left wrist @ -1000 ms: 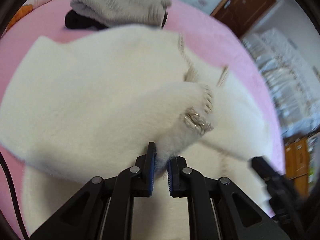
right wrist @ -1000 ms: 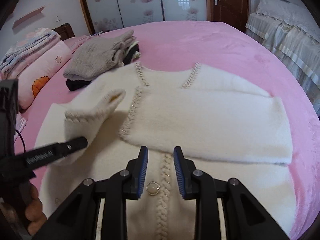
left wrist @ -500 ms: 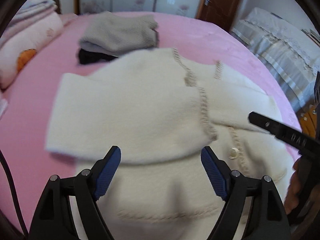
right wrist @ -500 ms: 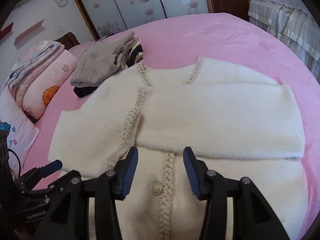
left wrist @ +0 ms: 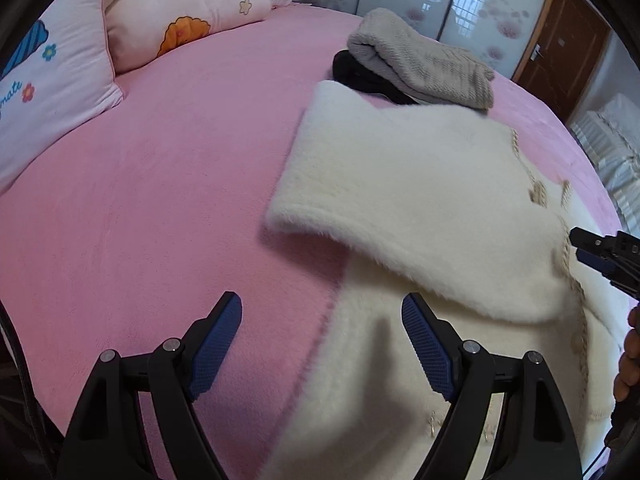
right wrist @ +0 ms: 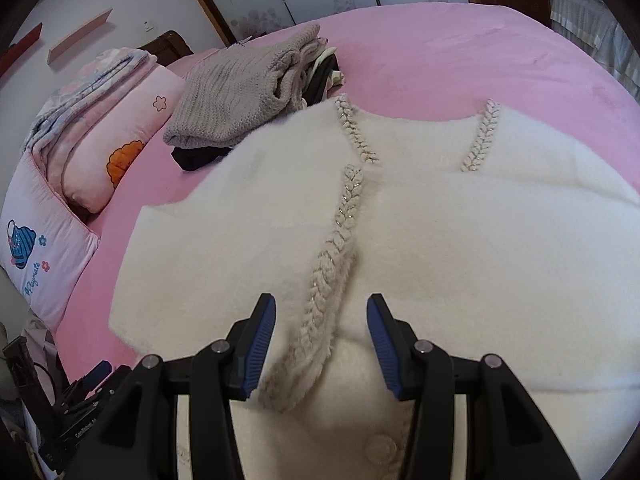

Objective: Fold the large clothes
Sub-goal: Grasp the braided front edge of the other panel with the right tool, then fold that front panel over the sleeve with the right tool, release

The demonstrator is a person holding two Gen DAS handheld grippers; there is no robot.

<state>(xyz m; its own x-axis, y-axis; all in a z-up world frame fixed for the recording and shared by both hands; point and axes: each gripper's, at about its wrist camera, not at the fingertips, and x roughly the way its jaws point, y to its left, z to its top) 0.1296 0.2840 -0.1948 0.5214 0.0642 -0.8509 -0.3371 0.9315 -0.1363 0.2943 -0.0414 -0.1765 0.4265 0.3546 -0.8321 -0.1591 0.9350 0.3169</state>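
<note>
Both sleeves of the white fluffy cardigan (right wrist: 440, 240) already lie folded across its front, so the first stage of the fold looks done: the garment rests flat on the pink bed (left wrist: 160, 200), its braided trim (right wrist: 340, 240) running down the middle and a round button (right wrist: 380, 446) showing near the lower edge of the right wrist view. What seems left, judging by how it lies, is to bring the hem up toward the collar and then set the bundle with the pile of finished clothes, a grey knitted sweater (right wrist: 240, 96) lying on top of a dark garment (left wrist: 360, 76) just beyond the cardigan's shoulder. The left hand-held gripper (left wrist: 322, 344) hangs with its jaws spread wide and nothing between them, above the cardigan's left edge where it meets the bed. The right hand-held gripper (right wrist: 322, 344) is parted about halfway and grips nothing, though the cuff end of the folded sleeve lies below the gap between its fingers. Readable writing is scarce: the pale pink pillow (right wrist: 44, 256) carries cursive lettering beside a blue cartoon figure, and it appears to end in "mate", while the first letters are too small to make out. White print on the left tool's body in the right wrview's lower corner is too blurred to read.
</note>
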